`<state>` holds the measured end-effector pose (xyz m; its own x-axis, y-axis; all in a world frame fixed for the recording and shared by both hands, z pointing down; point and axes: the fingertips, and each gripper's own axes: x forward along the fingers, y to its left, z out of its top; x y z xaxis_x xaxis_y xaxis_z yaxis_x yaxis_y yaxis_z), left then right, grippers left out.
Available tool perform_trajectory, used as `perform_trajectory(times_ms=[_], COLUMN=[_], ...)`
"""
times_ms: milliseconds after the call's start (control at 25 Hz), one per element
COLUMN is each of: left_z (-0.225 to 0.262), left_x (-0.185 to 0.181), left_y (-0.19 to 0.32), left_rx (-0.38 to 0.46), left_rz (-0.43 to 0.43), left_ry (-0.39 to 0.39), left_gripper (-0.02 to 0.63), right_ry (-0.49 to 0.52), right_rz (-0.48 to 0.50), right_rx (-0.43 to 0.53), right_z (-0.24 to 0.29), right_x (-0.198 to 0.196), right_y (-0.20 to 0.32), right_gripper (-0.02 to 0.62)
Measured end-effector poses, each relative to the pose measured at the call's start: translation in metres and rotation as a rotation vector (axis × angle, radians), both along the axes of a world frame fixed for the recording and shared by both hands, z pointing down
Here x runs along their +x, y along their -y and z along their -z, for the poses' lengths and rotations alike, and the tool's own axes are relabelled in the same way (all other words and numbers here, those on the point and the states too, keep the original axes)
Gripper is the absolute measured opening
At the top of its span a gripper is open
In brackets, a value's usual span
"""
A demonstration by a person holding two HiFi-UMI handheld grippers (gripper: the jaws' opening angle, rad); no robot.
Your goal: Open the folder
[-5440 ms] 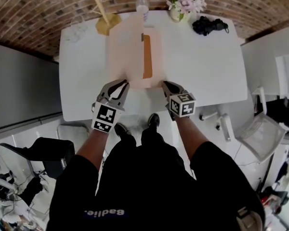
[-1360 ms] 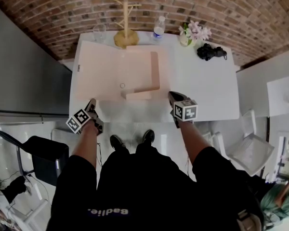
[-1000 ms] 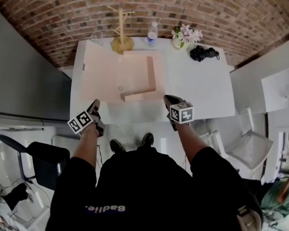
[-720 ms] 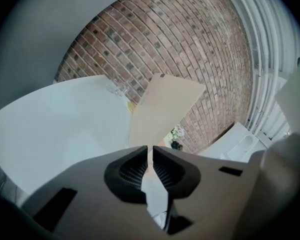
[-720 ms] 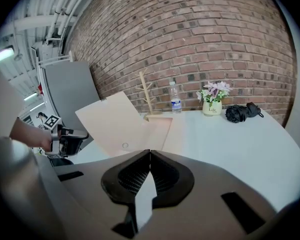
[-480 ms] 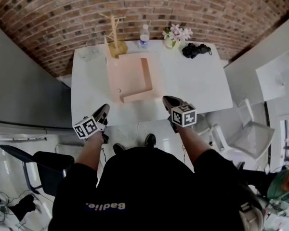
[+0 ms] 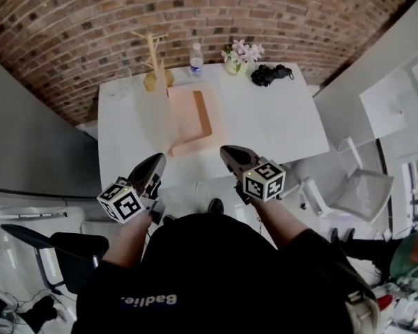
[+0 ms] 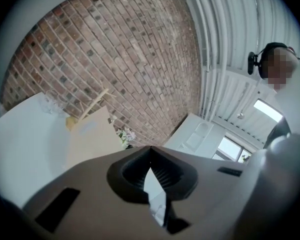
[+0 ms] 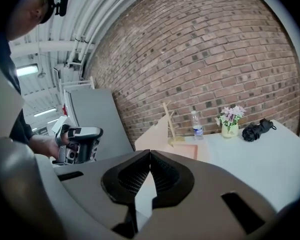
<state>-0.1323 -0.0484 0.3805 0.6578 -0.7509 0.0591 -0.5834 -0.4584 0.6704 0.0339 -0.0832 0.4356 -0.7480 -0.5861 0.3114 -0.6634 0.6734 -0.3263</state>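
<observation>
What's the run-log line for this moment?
folder: on table, cover standing up | left tool: just closed, empty, clear of folder | right tool: shut, empty, clear of folder

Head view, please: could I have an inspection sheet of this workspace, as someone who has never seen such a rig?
Surface: white table, mostly bare.
Job's things: peach folder, left cover raised upright, inside showing.
Clutter: wooden stand, water bottle, flower vase, black bundle, all along the far edge.
Grippers: left gripper and right gripper by the near edge, jaws shut, empty.
Cables: nothing seen on the table.
Surroundings: brick wall, white chair.
</observation>
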Motion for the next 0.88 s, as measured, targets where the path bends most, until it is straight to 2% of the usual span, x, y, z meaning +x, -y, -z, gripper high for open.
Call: perform_trajectory(times_ms=[280,480,880], left_z=[0.038,0.032,0.024], left_x=[0.027,0.036,0.049], left_y=[-0.012,-0.019,-0.025], left_rx=[0.123,0.151,0.202], left_rz=[-0.079,-0.085,-0.116], left_ry=[0.130,0.198,0.277], left_gripper=[0.003,0.003,0.003], right_ry=[0.078,0.089,0.058], right_rz=[0.053,0.083,0.117], right_rx=[0.051,0.074,0.151], right_z=[0.040,0.047,0.054], right_x=[-0.022,-0.035,-0.046], right_y=[-0.022,-0.038,-0.053], right_gripper=[0.029,0.029,0.029])
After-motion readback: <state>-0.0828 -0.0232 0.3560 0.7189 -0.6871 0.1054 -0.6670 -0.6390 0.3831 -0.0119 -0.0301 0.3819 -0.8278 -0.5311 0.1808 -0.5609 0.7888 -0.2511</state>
